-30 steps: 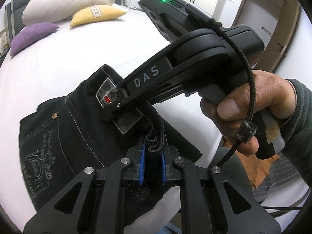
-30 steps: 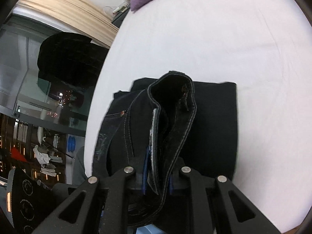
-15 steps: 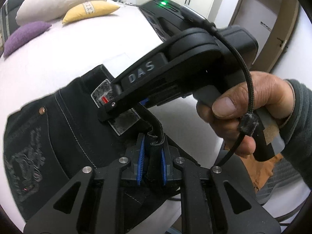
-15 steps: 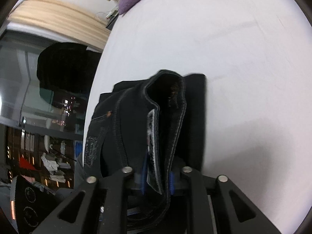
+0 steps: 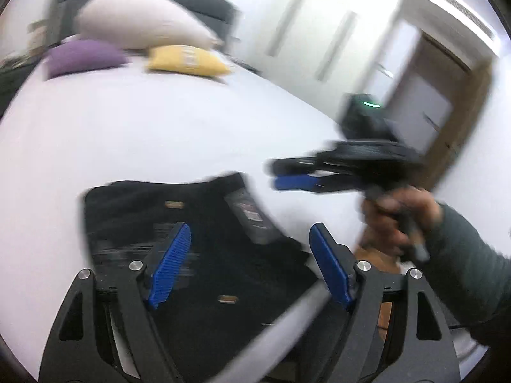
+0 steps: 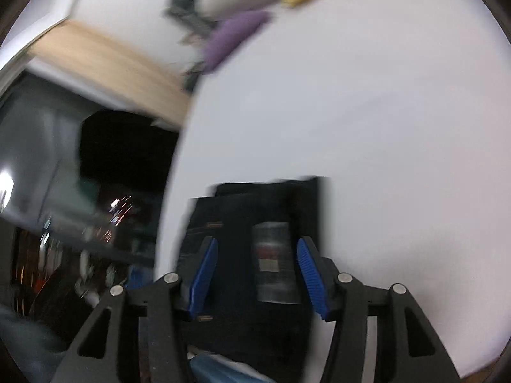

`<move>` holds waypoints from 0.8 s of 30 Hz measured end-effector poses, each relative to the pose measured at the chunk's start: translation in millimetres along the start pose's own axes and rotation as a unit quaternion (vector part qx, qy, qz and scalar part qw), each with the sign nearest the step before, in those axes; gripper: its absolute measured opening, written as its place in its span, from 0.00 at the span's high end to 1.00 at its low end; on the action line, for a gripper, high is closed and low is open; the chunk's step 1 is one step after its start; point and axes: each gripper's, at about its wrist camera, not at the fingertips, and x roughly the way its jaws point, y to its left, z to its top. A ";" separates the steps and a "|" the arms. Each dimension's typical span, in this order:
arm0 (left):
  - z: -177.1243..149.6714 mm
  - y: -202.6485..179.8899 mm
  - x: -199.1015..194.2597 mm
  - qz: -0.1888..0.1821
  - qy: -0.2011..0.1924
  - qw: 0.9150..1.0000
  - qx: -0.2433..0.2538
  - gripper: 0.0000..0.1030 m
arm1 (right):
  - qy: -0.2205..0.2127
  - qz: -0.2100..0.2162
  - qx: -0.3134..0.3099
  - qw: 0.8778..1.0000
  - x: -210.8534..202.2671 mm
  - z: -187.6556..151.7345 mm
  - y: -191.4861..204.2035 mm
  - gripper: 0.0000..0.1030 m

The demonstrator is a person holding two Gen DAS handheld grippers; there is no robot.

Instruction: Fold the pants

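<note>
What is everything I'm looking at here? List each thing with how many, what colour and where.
pants: one, black, folded, lying flat near the bed's front edge
label: one, grey with red, on the pants
bed: one, white sheet, under everything
pillow: one, off-white, at the head of the bed
cushions: two, purple cushion and yellow cushion, in front of the pillow
door: one, brown frame, far right
left gripper: black with blue pads, open, over the pants
right gripper: black with blue pads, open, over the label
hand: one, holding the right gripper, grey sleeve
</note>
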 end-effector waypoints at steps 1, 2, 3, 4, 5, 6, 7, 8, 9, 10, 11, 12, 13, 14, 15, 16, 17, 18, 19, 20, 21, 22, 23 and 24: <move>2.4 8.9 2.0 0.015 0.006 1.000 -0.010 0.26 | 0.006 0.008 -0.009 1.000 7.0 2.5 7.0 0.45; 0.9 24.5 4.9 0.026 0.009 0.999 -0.026 0.26 | 0.021 0.017 -0.019 0.999 23.3 4.4 17.5 0.45; -0.6 35.1 7.7 0.032 0.010 0.999 -0.038 0.26 | 0.031 0.018 -0.022 0.999 34.3 5.5 20.7 0.45; -2.3 45.3 13.7 0.038 0.017 0.998 -0.051 0.26 | 0.041 0.014 -0.022 0.999 45.2 6.4 20.4 0.45; -3.0 51.1 18.7 0.039 0.023 0.997 -0.058 0.26 | 0.052 0.005 -0.015 0.999 60.9 6.8 15.0 0.45; -3.2 61.2 28.1 0.038 0.036 0.996 -0.067 0.26 | 0.057 -0.007 -0.007 0.998 67.7 6.8 4.9 0.45; -9.5 68.2 40.9 0.038 0.051 0.995 -0.073 0.26 | 0.060 -0.036 0.011 0.997 75.9 5.4 -12.4 0.47; -14.4 69.9 47.9 0.042 0.059 0.995 -0.074 0.28 | 0.060 -0.046 0.032 0.997 78.5 3.3 -24.4 0.66; -17.8 68.9 53.5 0.048 0.065 0.994 -0.067 0.28 | 0.055 -0.043 0.072 0.995 79.7 0.2 -46.2 0.81; -19.9 62.2 57.5 0.054 0.067 0.995 -0.044 0.28 | 0.044 -0.038 0.099 0.993 75.6 -3.8 -63.0 1.00; -21.0 56.2 61.1 0.057 0.073 0.995 -0.023 0.28 | 0.033 -0.017 0.118 0.992 70.4 -7.4 -72.4 1.00; -22.3 48.5 66.2 0.065 0.082 0.994 0.000 0.28 | 0.022 -0.013 0.124 0.992 66.2 -9.3 -77.0 1.00; -22.9 46.1 69.4 0.075 0.085 0.993 0.015 0.28 | 0.017 -0.019 0.121 0.992 63.7 -10.9 -77.5 1.00; -24.9 47.1 69.1 0.077 0.083 0.993 0.021 0.28 | 0.014 -0.029 0.115 0.993 60.1 -12.0 -74.4 1.00; -25.7 48.2 65.8 0.076 0.081 0.994 0.020 0.28 | 0.015 -0.039 0.111 0.993 57.0 -12.3 -68.9 1.00; -24.1 47.0 58.8 0.073 0.077 0.994 0.016 0.28 | 0.012 -0.058 0.104 0.993 51.8 -12.0 -59.7 0.98; -22.9 46.4 48.4 0.058 0.068 0.996 0.012 0.28 | 0.007 -0.056 0.094 0.994 46.1 -12.2 -48.0 0.90; -22.4 40.5 38.0 0.038 0.055 0.998 0.017 0.28 | 0.002 -0.037 0.080 0.996 41.1 -13.7 -36.7 0.90; -23.2 36.5 28.5 0.034 0.044 0.998 0.032 0.28 | -0.002 -0.008 0.060 0.998 34.9 -17.9 -21.9 0.90; -28.7 32.4 27.0 0.041 0.046 0.997 0.055 0.28 | -0.002 0.004 0.048 0.999 28.7 -20.8 -18.2 0.80; -35.6 32.5 34.7 0.040 0.066 0.995 0.059 0.28 | 0.004 0.011 0.039 0.999 28.6 -27.6 -11.0 0.74; -45.7 40.7 46.4 0.032 0.094 0.994 0.041 0.28 | 0.014 0.012 0.038 0.999 31.6 -34.0 -10.4 0.64; -52.1 50.3 50.1 0.031 0.096 0.995 0.028 0.28 | 0.037 -0.002 0.046 0.998 40.4 -45.1 -16.9 0.61; -56.9 53.3 52.5 0.030 0.092 0.995 0.029 0.28 | 0.053 -0.017 0.060 0.997 46.9 -52.6 -25.9 0.61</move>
